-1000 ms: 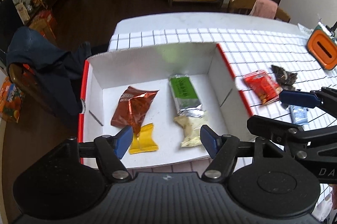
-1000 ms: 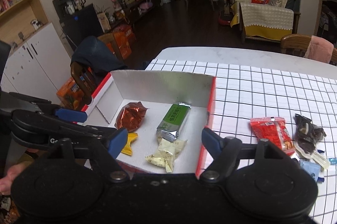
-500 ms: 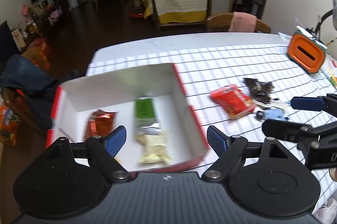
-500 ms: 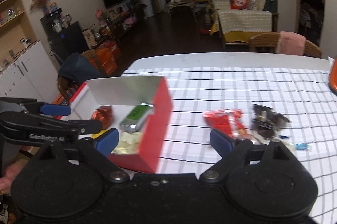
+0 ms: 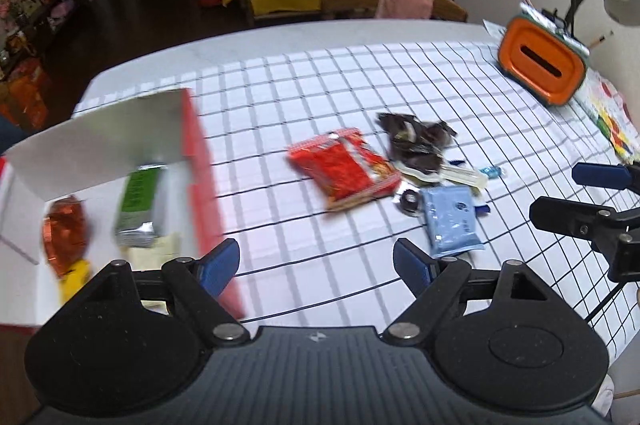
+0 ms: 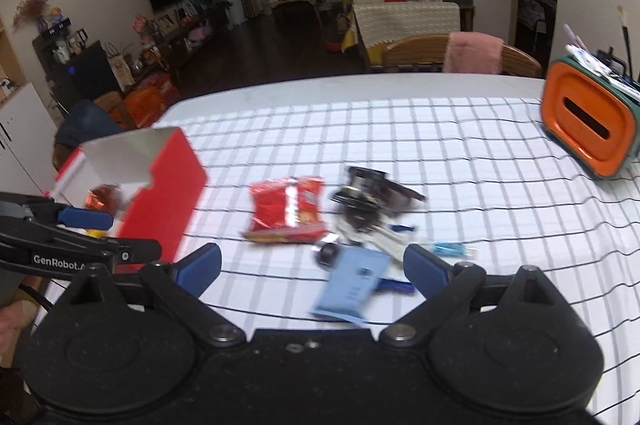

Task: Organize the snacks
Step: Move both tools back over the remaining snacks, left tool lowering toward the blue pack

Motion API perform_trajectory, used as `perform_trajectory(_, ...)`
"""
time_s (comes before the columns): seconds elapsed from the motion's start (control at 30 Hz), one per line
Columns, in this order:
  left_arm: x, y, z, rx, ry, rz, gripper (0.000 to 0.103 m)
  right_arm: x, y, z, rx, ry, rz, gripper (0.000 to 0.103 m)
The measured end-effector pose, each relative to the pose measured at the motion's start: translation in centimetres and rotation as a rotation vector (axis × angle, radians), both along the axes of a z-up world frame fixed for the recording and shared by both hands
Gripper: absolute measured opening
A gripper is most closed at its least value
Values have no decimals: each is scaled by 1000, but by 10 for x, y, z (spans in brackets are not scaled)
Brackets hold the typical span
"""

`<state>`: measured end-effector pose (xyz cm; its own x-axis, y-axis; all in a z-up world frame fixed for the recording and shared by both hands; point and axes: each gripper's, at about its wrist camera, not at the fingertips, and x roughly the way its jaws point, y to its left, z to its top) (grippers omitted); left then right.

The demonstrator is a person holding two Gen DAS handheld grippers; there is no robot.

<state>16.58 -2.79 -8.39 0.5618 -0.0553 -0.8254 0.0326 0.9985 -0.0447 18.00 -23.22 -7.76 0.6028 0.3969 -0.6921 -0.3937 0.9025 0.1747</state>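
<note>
The left gripper (image 5: 316,261) hangs spread and holds nothing, above the checked counter (image 5: 304,97). Just off its left finger stands the red box (image 5: 202,161), white inside, with a green bar (image 5: 138,203), a brown packet (image 5: 66,235), a yellow wrapper (image 5: 76,275) and a pale packet (image 5: 160,251) lying in it (all blurred). Ahead and a little right of the gripper lies a red bag (image 5: 346,169) flat on the counter, and touching its far right side a dark wrapper (image 5: 416,141). Nearer the right finger sits a blue pack (image 5: 452,219), with a small dark round sweet (image 5: 409,202) beside it.

The right gripper (image 6: 312,265) is likewise spread and empty. The blue pack (image 6: 352,289) lies between its fingers, the red bag (image 6: 286,207) just ahead, the dark wrapper (image 6: 368,193) ahead to the right, and the box (image 6: 160,193) off to the left. An orange holder (image 6: 588,125) stands far right.
</note>
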Motion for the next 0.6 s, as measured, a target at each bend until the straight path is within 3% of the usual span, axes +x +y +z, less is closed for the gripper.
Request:
perform_trajectory(0.37, 58, -61, -47, -5, 74, -18, 84, 36, -66, -39, -65, 43, 20, 97)
perform_trajectory(0.6, 82, -78, -74, -10, 119, -12, 84, 43, -68, -59, -62, 99, 59, 96)
